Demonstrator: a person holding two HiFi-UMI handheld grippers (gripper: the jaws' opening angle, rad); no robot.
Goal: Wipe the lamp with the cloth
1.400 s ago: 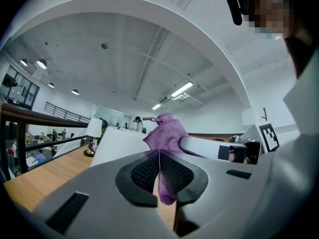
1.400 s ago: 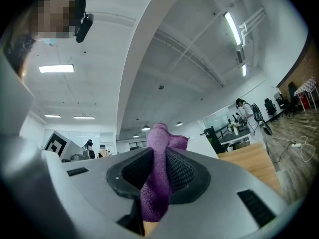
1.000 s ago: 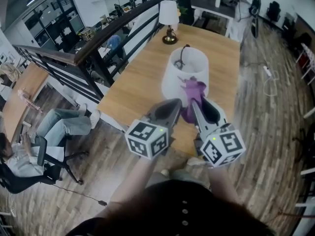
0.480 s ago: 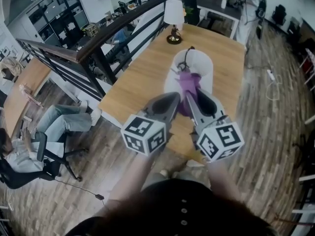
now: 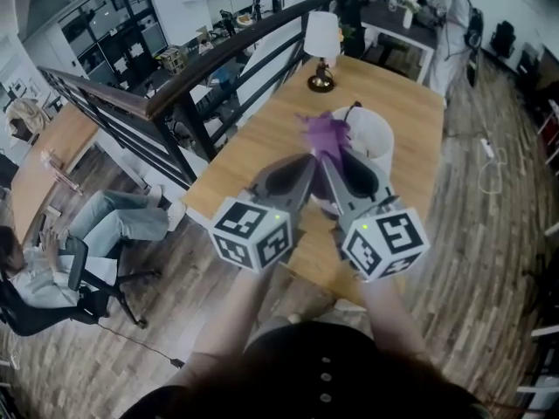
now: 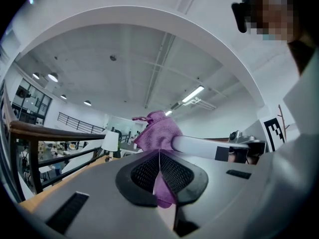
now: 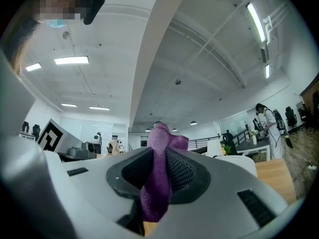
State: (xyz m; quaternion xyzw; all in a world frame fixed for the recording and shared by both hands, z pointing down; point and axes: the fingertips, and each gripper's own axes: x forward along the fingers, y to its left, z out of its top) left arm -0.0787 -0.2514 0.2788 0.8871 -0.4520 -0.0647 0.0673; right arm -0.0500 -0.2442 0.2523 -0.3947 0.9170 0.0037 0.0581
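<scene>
Purple cloth [image 5: 324, 134] pinched tight by both left gripper [image 5: 307, 159] and right gripper [image 5: 329, 161].
I judge the lampshade [image 5: 376, 140] sits just ahead and below, right gripper nearer.

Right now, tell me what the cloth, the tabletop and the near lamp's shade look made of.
Cloth: purple, soft, fuzzy textile, likely microfibre, judging by its bunched folds pinched in the left tongs and right tongs. Tabletop: light tan, matte, wood or wood-look laminate; grain too small to tell. Shade: white, smooth, matte, fabric or plastic; the look leaves that open.
</scene>
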